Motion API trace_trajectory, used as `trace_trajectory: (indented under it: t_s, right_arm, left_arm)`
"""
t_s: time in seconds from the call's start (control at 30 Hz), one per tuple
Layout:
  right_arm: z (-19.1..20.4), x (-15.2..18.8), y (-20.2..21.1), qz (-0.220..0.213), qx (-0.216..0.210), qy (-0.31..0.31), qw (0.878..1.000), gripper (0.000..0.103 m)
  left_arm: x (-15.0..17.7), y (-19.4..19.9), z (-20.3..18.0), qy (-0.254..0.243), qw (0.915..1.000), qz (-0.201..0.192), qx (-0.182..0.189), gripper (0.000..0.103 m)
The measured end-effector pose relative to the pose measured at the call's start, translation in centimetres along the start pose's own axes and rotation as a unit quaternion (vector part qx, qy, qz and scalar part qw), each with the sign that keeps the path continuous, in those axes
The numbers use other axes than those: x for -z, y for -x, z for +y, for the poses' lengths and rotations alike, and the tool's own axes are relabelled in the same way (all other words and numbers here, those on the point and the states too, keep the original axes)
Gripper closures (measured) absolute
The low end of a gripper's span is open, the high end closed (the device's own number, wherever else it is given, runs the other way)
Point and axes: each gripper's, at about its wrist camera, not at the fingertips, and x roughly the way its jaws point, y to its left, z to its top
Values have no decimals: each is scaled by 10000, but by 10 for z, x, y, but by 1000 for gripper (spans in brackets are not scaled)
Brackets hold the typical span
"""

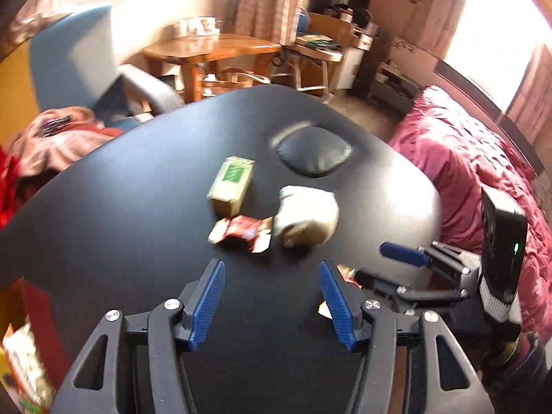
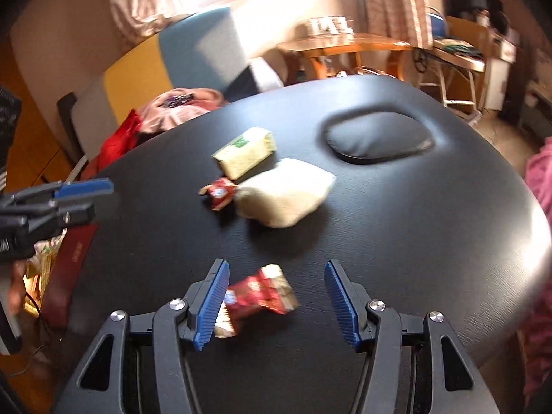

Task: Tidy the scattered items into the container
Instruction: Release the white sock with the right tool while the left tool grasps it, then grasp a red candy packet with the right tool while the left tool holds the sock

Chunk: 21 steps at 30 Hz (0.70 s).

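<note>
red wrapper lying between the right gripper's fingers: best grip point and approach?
Grip the red snack wrapper across its crumpled middle, coming down from above. It lies flat on the black table, slanted toward the right gripper's near pad, so centre first; jaws are open.

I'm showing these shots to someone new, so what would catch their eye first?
Probably the small cluster on the black padded table: a green-labelled box, a white pouch beside it, and a red snack packet touching the pouch. Closer in, a second red packet lies between the open blue pads of the right gripper.
</note>
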Motion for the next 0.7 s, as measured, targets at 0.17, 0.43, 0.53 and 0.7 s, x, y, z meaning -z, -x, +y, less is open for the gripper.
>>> trace_trajectory:
  t_s: [0.17, 0.43, 0.53, 0.7]
  right_arm:
    - [-25, 4, 3, -59, 21, -370, 9993, 43]
    - [-44, 7, -1, -134, -110, -706, 9974, 41]
    - [-47, 7, -5, -138, -140, -748, 9970, 41]
    - [-44, 7, -4, -193, -161, -721, 9971, 41]
  left_arm:
    - [-33, -49, -28, -484, 9983, 307, 140, 42]
    - [-47, -106, -43, -1037, 9911, 819, -132, 41]
    - [-48, -113, -40, -975, 9917, 826, -100, 41]
    - [-43, -110, -43, -1051, 9924, 639, -70, 47]
